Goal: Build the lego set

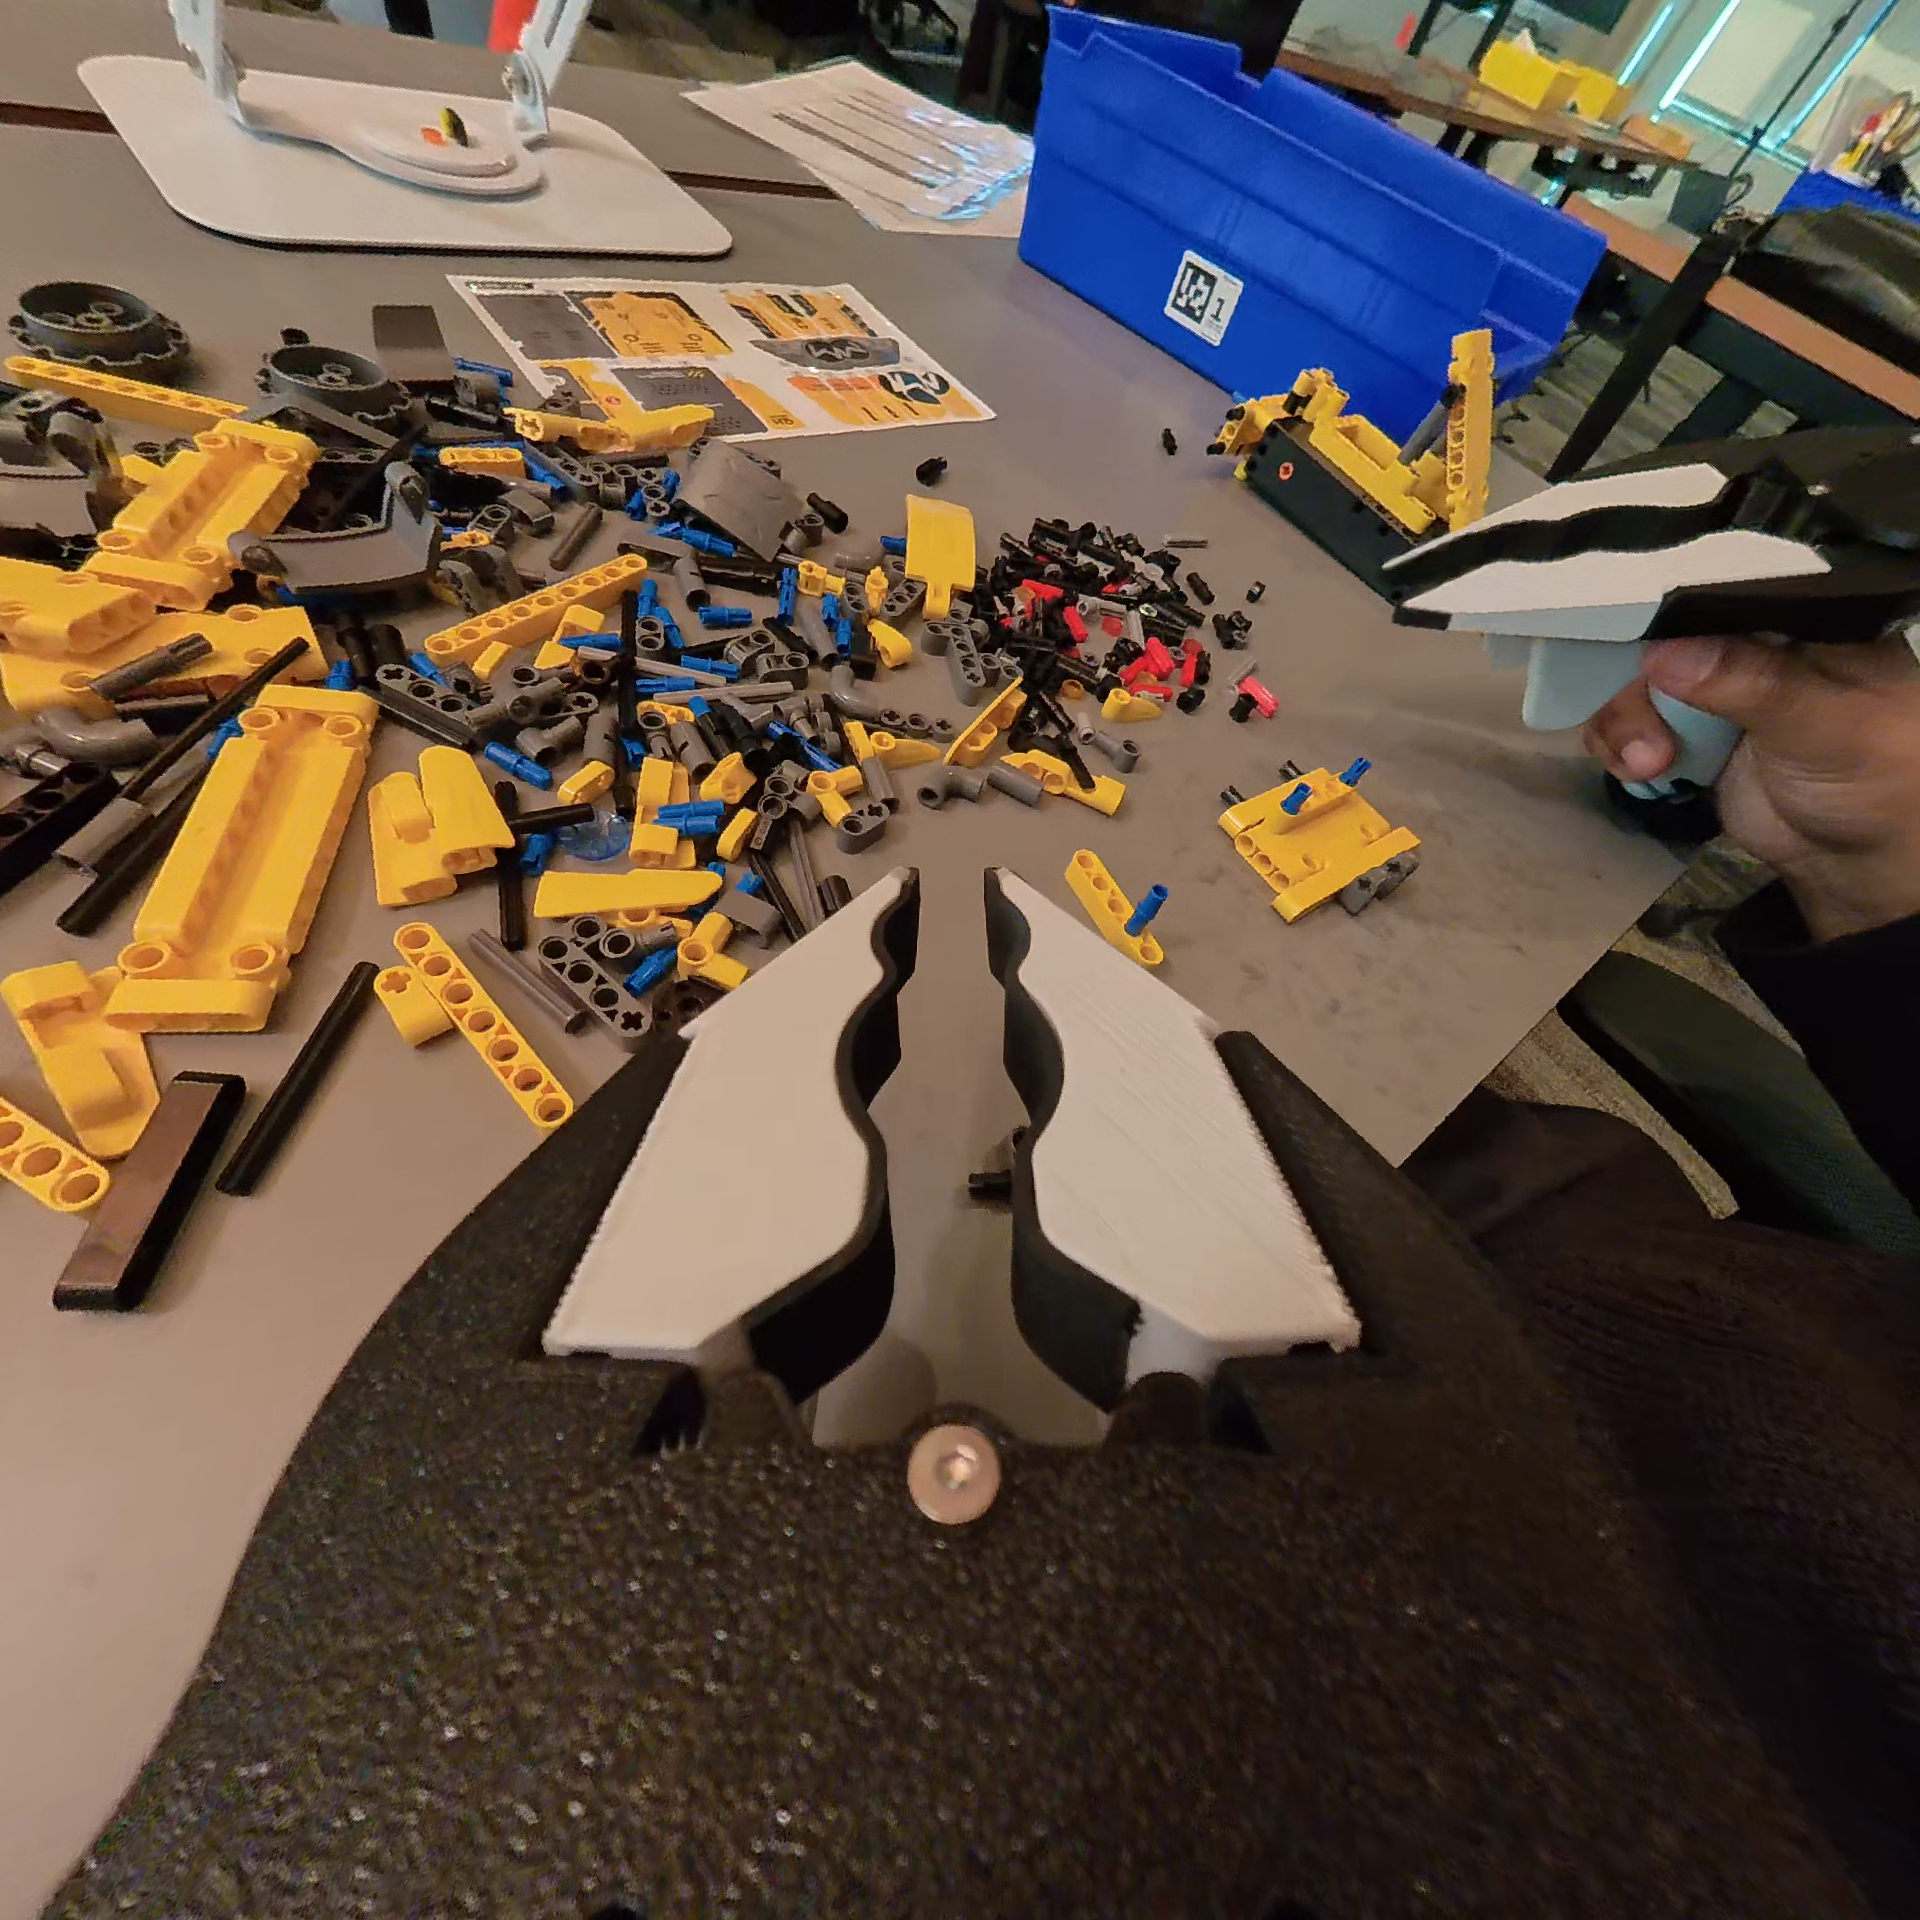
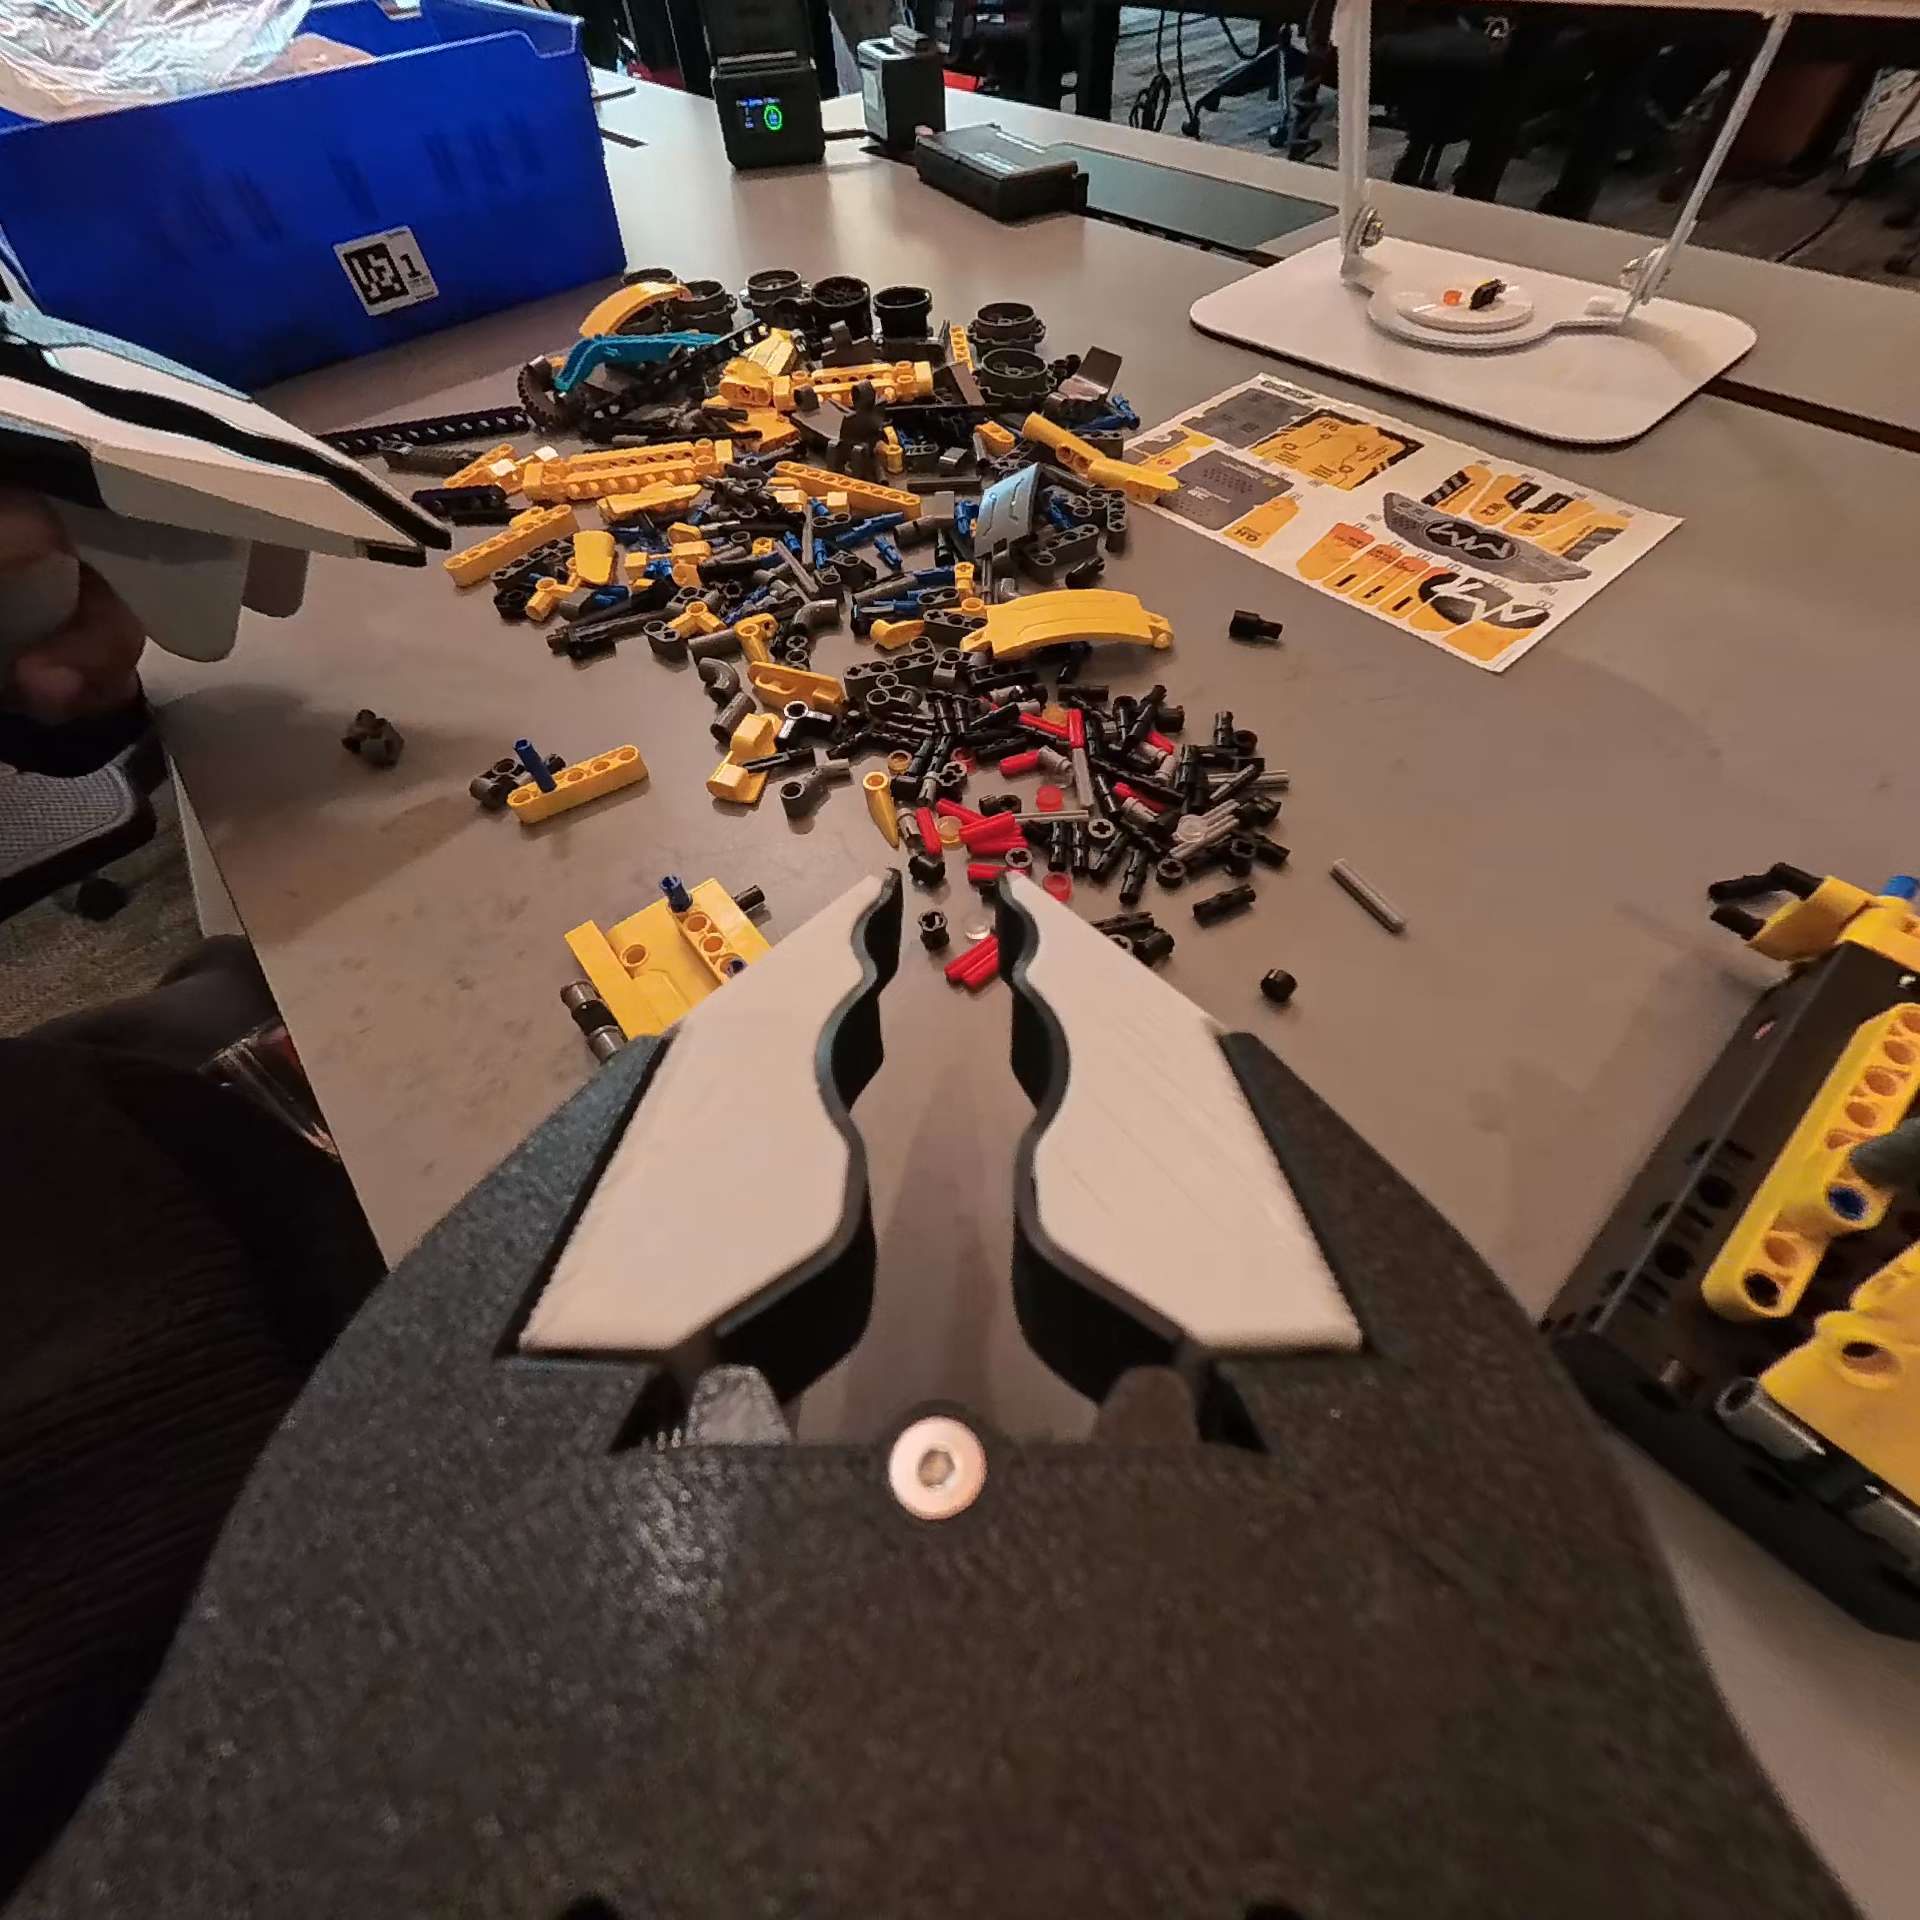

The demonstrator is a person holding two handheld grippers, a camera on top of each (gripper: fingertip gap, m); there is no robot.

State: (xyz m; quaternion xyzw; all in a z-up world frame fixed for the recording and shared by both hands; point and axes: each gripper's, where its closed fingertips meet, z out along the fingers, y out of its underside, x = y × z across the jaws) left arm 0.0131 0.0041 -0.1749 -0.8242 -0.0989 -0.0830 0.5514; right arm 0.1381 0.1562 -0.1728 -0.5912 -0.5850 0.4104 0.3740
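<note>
Grey table [image 1: 1403, 1018]: yellow-black brick pile [image 1: 582, 665] (loose), both claws empty.

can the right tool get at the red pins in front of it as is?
Probably yes. The right tool is open and empty, and a few red pins lie loose on the table between its tips, nothing covering them.

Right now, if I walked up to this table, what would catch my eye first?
A sprawling heap of yellow, black, blue and red building-toy pieces covers the middle of the grey table. A bright blue bin stands at the far edge, and a half-built yellow and black model sits beside it. Both grippers hover open and empty.
</note>
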